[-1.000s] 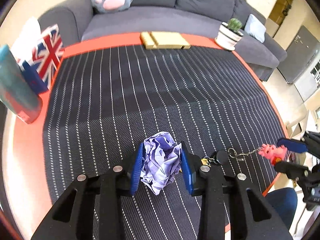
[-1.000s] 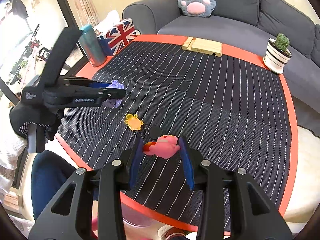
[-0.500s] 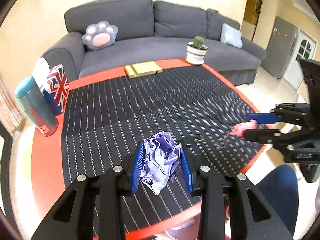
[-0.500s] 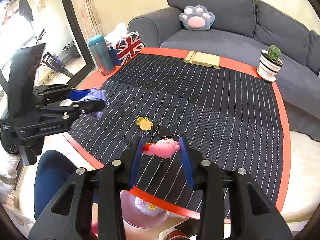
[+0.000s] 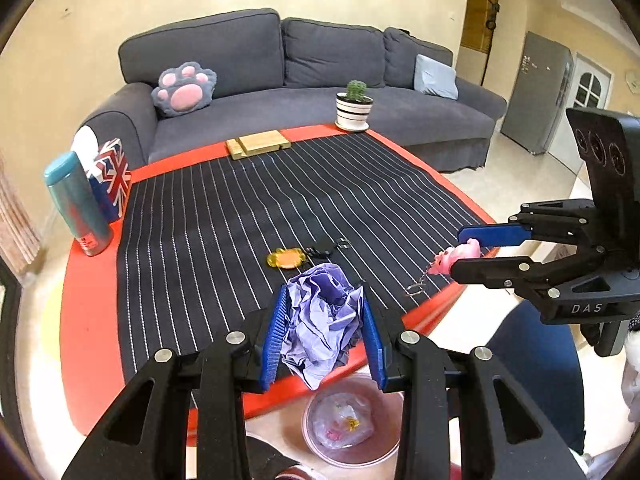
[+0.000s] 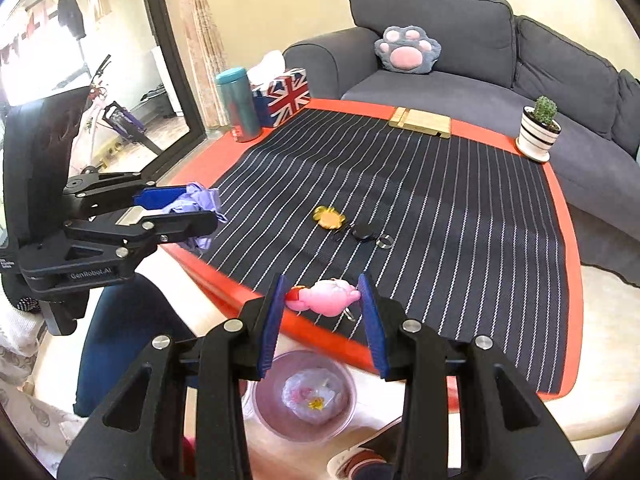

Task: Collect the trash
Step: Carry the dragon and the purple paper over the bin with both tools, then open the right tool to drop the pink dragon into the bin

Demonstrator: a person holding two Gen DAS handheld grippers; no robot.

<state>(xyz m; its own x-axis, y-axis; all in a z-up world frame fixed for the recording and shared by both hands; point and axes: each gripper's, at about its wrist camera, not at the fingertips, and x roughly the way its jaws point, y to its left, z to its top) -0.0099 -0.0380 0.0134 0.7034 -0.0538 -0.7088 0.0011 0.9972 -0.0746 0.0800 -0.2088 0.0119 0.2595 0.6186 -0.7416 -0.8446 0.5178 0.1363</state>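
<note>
A crumpled lilac paper ball [image 5: 322,320] is clamped between the blue pads of the left hand-held gripper [image 5: 325,330], and it is held in the air over the near red edge of the worktop [image 5: 90,320]. Below it, on the floor, a pink trash bin [image 5: 352,420] lined with a clear bag is seen, with a few scraps already lying inside. A pink pig keychain figure [image 6: 326,300] is pinched between the pads of the right hand-held gripper [image 6: 323,322], likewise lifted above the near worktop edge, with the same bin [image 6: 304,396] directly beneath; a small metal ring hangs from the figure. In the left wrist view the right hand-held gripper [image 5: 472,254] is seen from the side, closed on the pig, whose short chain dangles toward the black pinstriped cloth [image 5: 260,208]. On that cloth a yellow charm [image 5: 285,258] lies joined to a black key fob [image 5: 320,249] and a key ring [image 5: 343,244], near the front edge. Toward the far side of the worktop a wooden block [image 5: 258,143] and a potted cactus [image 5: 354,106] are set, and at the left edge a teal tumbler [image 5: 78,204] stands just beside a Union Jack tissue box [image 5: 112,180]. A grey sofa [image 5: 320,80] with a paw-shaped cushion [image 5: 184,88] is seen behind.
</note>
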